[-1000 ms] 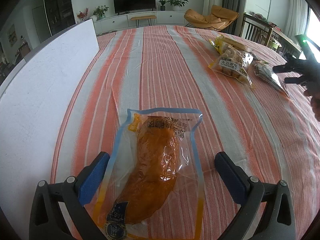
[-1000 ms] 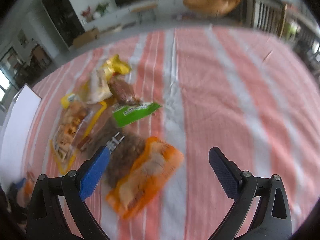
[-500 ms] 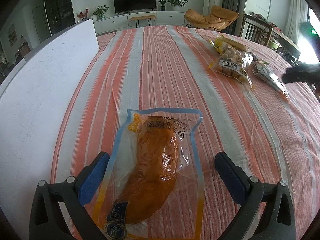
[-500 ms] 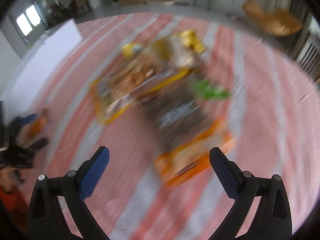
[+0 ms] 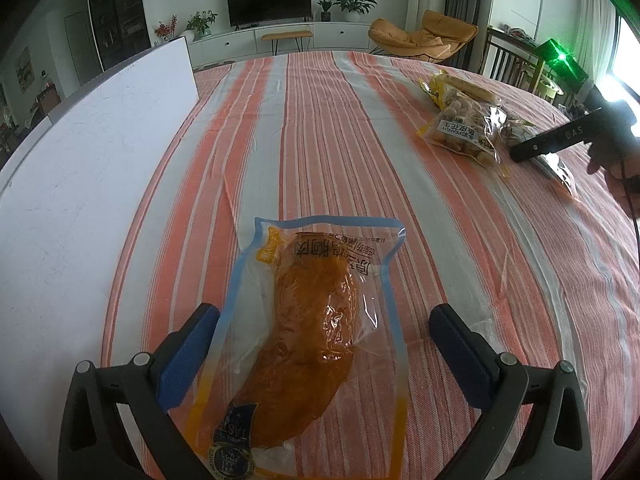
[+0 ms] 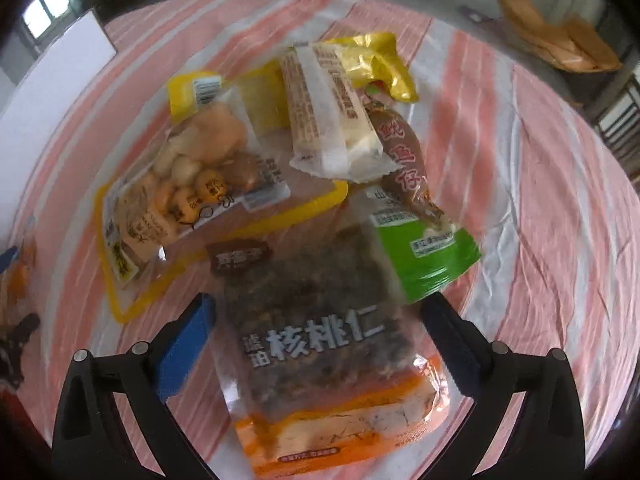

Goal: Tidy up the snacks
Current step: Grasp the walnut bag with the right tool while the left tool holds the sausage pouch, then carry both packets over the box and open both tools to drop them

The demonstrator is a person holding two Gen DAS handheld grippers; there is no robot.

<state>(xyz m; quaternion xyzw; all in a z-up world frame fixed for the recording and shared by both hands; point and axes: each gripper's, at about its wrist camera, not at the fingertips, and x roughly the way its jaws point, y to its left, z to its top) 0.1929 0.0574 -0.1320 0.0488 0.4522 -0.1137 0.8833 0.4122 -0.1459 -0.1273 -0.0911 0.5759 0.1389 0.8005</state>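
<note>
striped tablecloth [image 5: 328,120] | on it: orange pouch [image 5: 316,344], snack pile [image 6: 288,184], white board [image 5: 80,184]

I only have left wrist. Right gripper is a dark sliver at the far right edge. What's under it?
Observer: In the right wrist view the right gripper is open, fingers straddling a walnut snack bag with an orange bottom edge.
Operator: Is that bag alone? I see only a peanut bag over there.
Observer: No. It sits at the near end of a pile; a green-cornered packet lies partly tucked beside its far right corner.
Operator: Anything stacked on the peanut bag?
Observer: Yes, a pale wrapped bar lies across the far side of the yellow-edged peanut bag, with a gold wrapper behind it.
</note>
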